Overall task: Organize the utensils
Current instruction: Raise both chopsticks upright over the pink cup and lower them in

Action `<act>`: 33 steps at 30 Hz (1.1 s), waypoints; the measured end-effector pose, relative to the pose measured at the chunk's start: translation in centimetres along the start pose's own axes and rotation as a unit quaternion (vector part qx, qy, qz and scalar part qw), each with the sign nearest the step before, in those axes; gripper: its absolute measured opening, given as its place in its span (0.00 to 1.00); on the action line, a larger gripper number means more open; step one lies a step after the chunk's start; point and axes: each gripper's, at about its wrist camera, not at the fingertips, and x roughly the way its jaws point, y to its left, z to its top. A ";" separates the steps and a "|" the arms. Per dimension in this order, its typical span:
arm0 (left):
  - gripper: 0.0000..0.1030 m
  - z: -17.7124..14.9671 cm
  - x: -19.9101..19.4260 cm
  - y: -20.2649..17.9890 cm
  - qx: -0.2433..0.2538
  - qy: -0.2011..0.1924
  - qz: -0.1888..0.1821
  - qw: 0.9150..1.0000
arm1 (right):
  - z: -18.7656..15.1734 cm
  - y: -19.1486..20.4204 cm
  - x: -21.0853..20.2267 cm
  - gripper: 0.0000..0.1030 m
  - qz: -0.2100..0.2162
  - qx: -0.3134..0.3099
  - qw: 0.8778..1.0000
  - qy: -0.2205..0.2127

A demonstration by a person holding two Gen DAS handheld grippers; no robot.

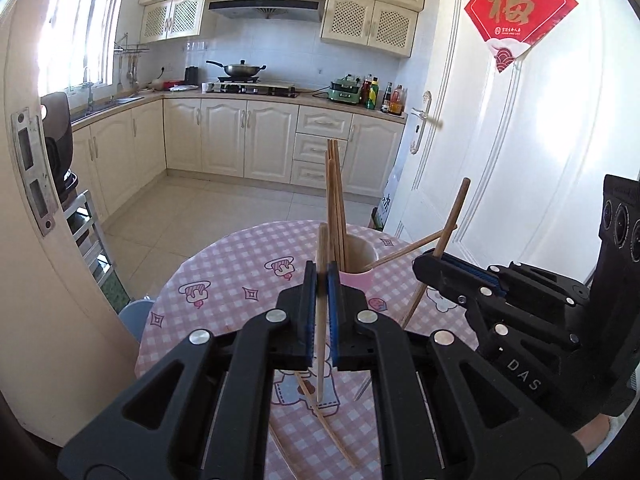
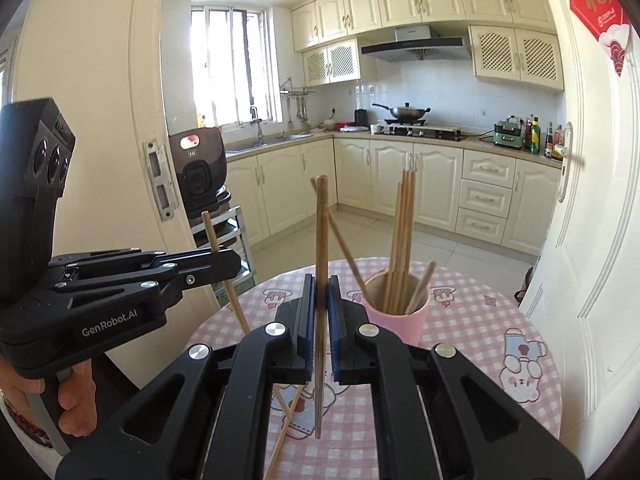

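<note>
Right wrist view alone shows the round pink-checked table (image 2: 472, 320) edge to edge, the pink cup of wooden chopsticks (image 2: 398, 312) near its far edge. Each claw, left gripper (image 1: 321, 304) and right gripper (image 2: 320, 312), pinches one upright chopstick.

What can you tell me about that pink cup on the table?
The pink cup stands upright on the checked tablecloth, its inside pale. It looks like smooth plastic or ceramic. Several wooden chopsticks stand in it, most bunched upright, a few leaning on its rim. Neither gripper touches it.
</note>
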 end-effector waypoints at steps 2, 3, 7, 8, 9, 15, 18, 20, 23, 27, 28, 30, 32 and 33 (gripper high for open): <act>0.06 0.5 -0.3 -0.3 0.001 -0.008 0.001 1.000 | 0.4 -0.3 -0.8 0.05 -0.006 0.000 1.000 -0.012; 0.06 0.8 -0.3 -0.4 0.002 -0.010 -0.002 1.000 | 0.7 -0.5 -1.1 0.05 -0.009 0.001 1.000 -0.017; 0.05 2.3 -0.4 -1.2 0.003 -0.021 -0.007 1.000 | 1.8 -1.4 -2.3 0.05 -0.022 0.001 0.999 -0.034; 0.06 2.6 -0.4 -1.4 0.004 -0.024 -0.008 1.000 | 2.1 -1.7 -2.5 0.05 -0.026 0.001 0.999 -0.039; 0.06 3.0 -0.4 -1.7 0.008 -0.028 -0.009 1.000 | 2.3 -1.9 -2.6 0.05 -0.028 0.002 0.999 -0.042; 0.06 5.9 -0.1 -2.9 0.012 -0.055 -0.015 0.998 | 4.1 -3.1 -3.0 0.05 -0.038 0.009 0.997 -0.074; 0.05 7.4 0.3 -3.4 0.006 -0.071 -0.017 0.997 | 4.9 -3.6 -3.0 0.05 -0.039 0.014 0.995 -0.091; 0.05 8.2 0.5 -3.6 0.002 -0.081 -0.017 0.997 | 5.5 -3.9 -2.8 0.05 -0.043 0.017 0.993 -0.105; 0.05 9.1 1.0 -3.7 -0.001 -0.095 -0.009 0.995 | 6.3 -4.2 -2.2 0.05 -0.048 0.018 0.991 -0.124; 0.06 10.0 2.2 -3.4 -0.019 -0.109 -0.005 0.994 | 6.9 -5.0 -0.9 0.05 -0.059 0.022 0.988 -0.144; 0.06 10.2 2.7 -3.2 -0.028 -0.109 -0.006 0.994 | 6.9 -5.2 -0.8 0.05 -0.065 0.022 0.986 -0.149; 0.06 10.2 3.3 -3.0 -0.037 -0.112 -0.004 0.993 | 6.7 -5.7 -0.2 0.05 -0.074 0.022 0.984 -0.160; 0.06 10.0 4.0 -3.0 -0.033 -0.115 0.001 0.993 | 6.5 -5.9 0.5 0.05 -0.086 0.017 0.983 -0.163; 0.06 9.8 4.3 -3.0 -0.030 -0.120 0.007 0.992 | 6.2 -6.2 0.9 0.05 -0.089 0.017 0.982 -0.164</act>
